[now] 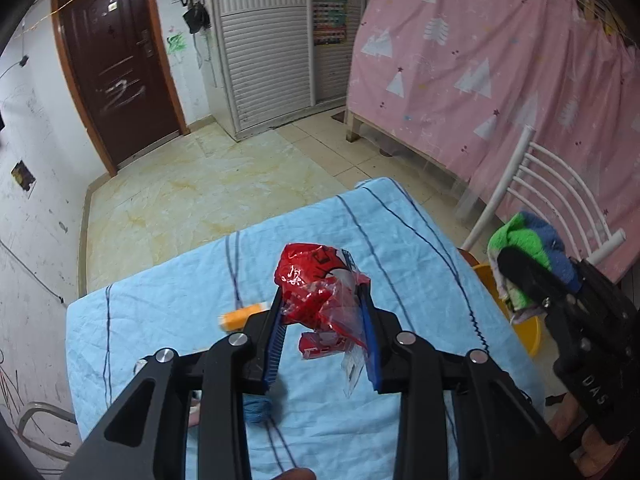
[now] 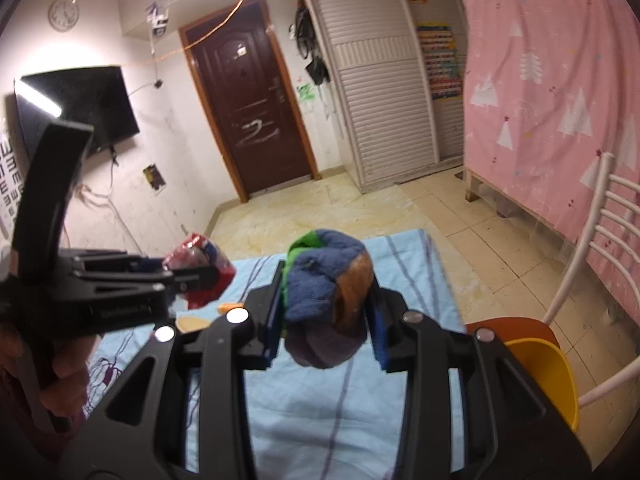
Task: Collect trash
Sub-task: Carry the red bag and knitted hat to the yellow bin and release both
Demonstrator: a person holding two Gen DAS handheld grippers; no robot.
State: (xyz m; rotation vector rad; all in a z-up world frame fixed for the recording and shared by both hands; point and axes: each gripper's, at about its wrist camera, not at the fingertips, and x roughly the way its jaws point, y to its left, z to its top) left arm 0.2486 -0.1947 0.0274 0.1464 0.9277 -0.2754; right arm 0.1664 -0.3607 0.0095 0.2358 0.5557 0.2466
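My left gripper (image 1: 324, 300) is shut on a crumpled red plastic wrapper (image 1: 320, 296) and holds it above the light blue tablecloth (image 1: 168, 320). It also shows at the left of the right wrist view (image 2: 200, 276). My right gripper (image 2: 326, 296) is shut on a bunched cloth of blue, green and brown patches (image 2: 328, 284), held above the table. That cloth shows at the right of the left wrist view (image 1: 524, 244). A yellow bin (image 2: 548, 376) stands on a chair to the right of the table, and also shows in the left wrist view (image 1: 524, 328).
A small orange object (image 1: 238, 318) lies on the tablecloth left of my left gripper. A white metal chair back (image 2: 604, 236) rises at the right. A pink curtained bed frame (image 1: 480, 80), a slatted wardrobe (image 1: 264, 40) and a brown door (image 1: 116, 72) stand beyond the tiled floor.
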